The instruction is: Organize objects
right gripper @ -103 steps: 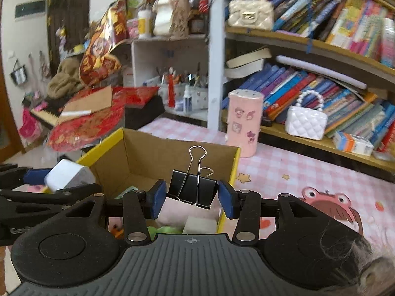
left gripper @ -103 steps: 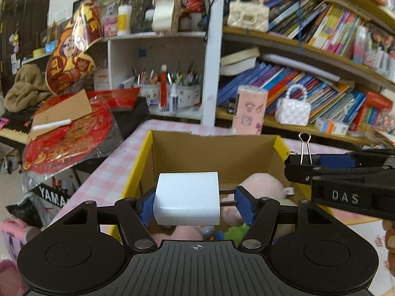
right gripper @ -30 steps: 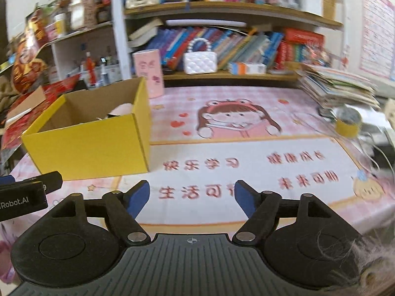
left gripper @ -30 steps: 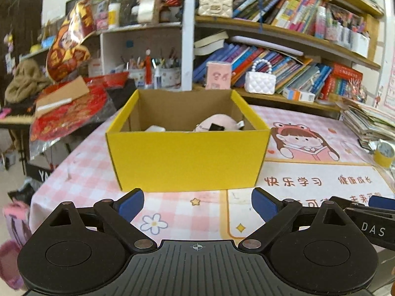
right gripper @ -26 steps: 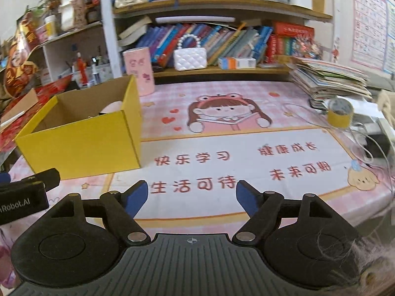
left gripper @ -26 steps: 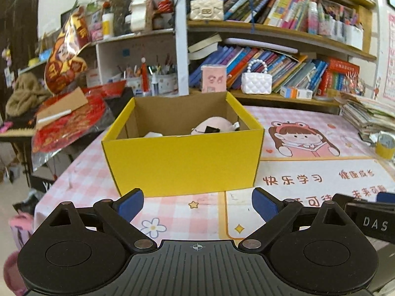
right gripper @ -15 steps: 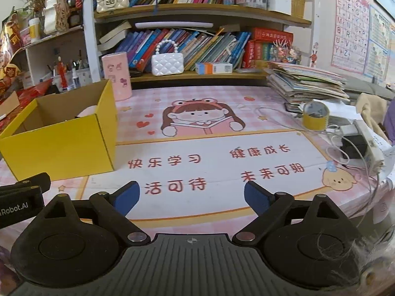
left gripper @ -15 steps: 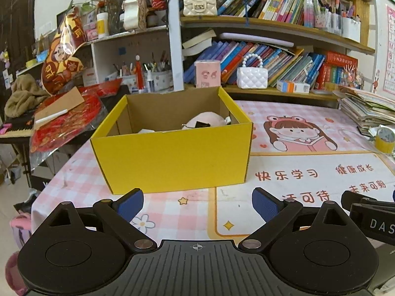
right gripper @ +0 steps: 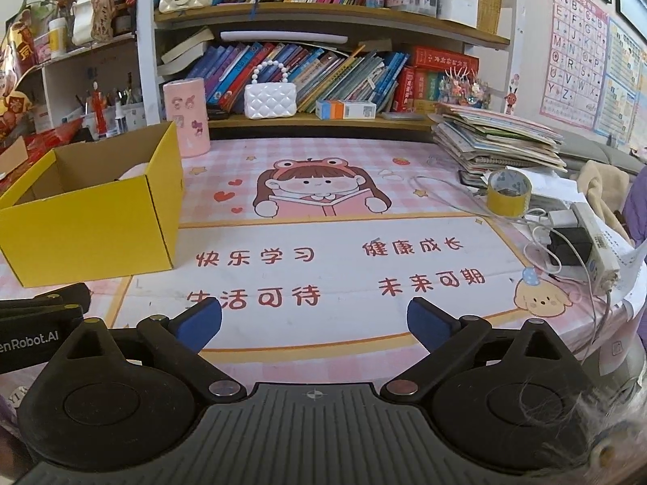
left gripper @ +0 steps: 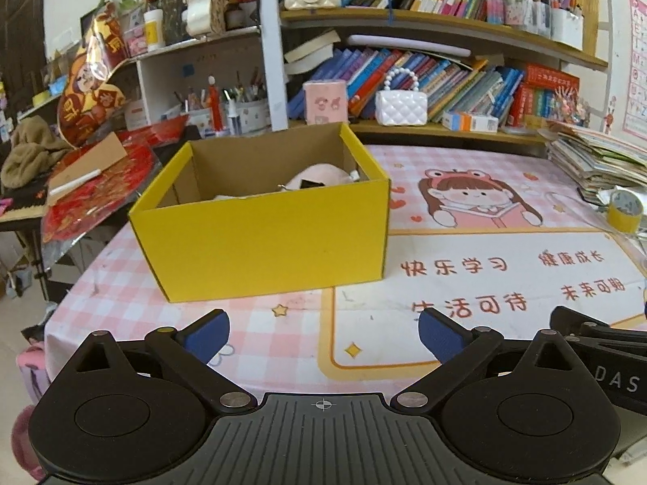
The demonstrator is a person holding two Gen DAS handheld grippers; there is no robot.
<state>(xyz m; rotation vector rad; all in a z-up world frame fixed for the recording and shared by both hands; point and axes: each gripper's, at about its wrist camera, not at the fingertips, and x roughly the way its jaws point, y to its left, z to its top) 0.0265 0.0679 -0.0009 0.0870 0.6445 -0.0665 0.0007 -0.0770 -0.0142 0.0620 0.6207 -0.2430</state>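
- Yellow cardboard box (left gripper: 267, 234) sits ahead of my left gripper (left gripper: 323, 329), slightly to its left, on the pink checked table mat (left gripper: 465, 283); from my right gripper (right gripper: 313, 317) it lies well off to the left (right gripper: 93, 226).
- My left gripper's jaws are opening, already spread wide, with nothing between them but bare mat.
- My right gripper's jaws are opening too, equally empty, pointed at the printed red characters on the mat.
- Inside the box I can see a pink soft item (left gripper: 313, 173) and something pale beside it; the rest of the contents are hidden by the front wall.
- I judge the sorting largely done: the mat ahead of both grippers holds no loose items.
- What might remain is off to the right of my right gripper: a yellow tape roll (right gripper: 507, 194), a charger with white cables (right gripper: 570, 242) and a stack of books (right gripper: 497, 137). Whether those belong in the box, I cannot tell.
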